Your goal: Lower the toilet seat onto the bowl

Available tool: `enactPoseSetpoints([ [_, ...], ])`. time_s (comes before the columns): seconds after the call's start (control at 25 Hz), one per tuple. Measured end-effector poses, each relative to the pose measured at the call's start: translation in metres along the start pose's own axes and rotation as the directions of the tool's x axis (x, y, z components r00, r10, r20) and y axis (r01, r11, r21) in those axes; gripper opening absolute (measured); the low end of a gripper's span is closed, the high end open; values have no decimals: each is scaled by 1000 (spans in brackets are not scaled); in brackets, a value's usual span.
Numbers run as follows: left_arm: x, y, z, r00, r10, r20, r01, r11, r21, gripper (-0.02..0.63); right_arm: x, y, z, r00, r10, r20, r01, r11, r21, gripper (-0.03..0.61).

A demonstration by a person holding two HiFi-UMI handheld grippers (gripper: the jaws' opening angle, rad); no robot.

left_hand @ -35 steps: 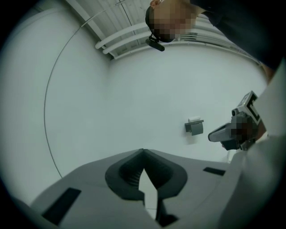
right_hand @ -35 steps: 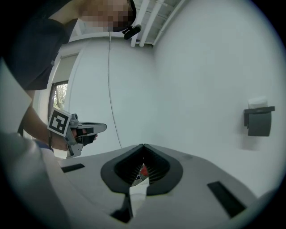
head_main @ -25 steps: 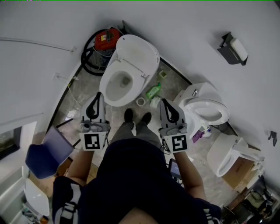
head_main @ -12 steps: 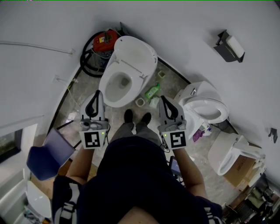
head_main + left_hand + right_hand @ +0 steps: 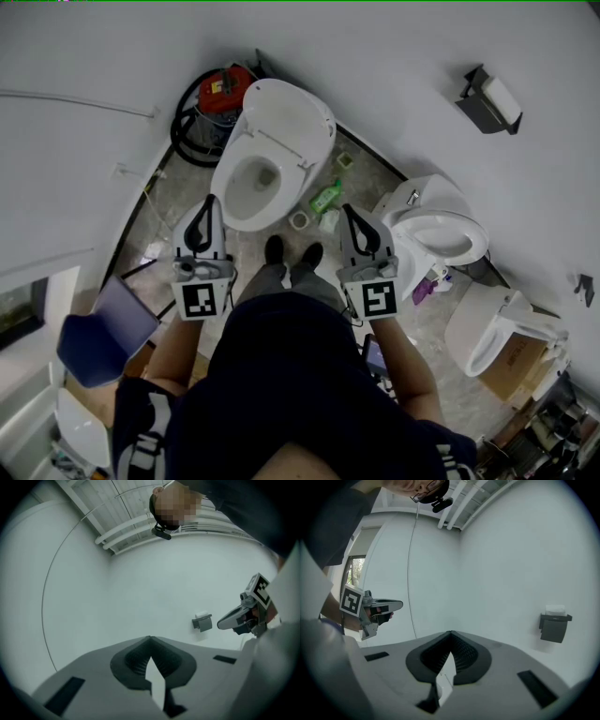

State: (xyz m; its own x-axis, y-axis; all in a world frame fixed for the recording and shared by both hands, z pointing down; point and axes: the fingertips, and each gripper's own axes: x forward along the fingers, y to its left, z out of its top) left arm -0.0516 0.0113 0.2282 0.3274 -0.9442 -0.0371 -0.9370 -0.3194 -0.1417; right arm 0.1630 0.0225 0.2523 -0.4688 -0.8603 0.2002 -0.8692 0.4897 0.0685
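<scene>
In the head view, the toilet seat (image 5: 292,114) stood raised behind the bowl (image 5: 228,202). The left gripper (image 5: 210,201) and right gripper (image 5: 348,210) were held apart, short of it and touching nothing. The left gripper view showed its jaws closed together and empty. The right gripper view showed its jaws likewise closed and empty, facing a wall-mounted paper holder (image 5: 554,624).
</scene>
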Motion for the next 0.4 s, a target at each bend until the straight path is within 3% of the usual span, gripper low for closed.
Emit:
enactPoseSetpoints([
  [0.4, 3, -6, 2, 1000, -1, 9, 1, 1000, 13, 24, -2, -5, 2, 1000, -2, -4, 2, 1000, 2, 18],
])
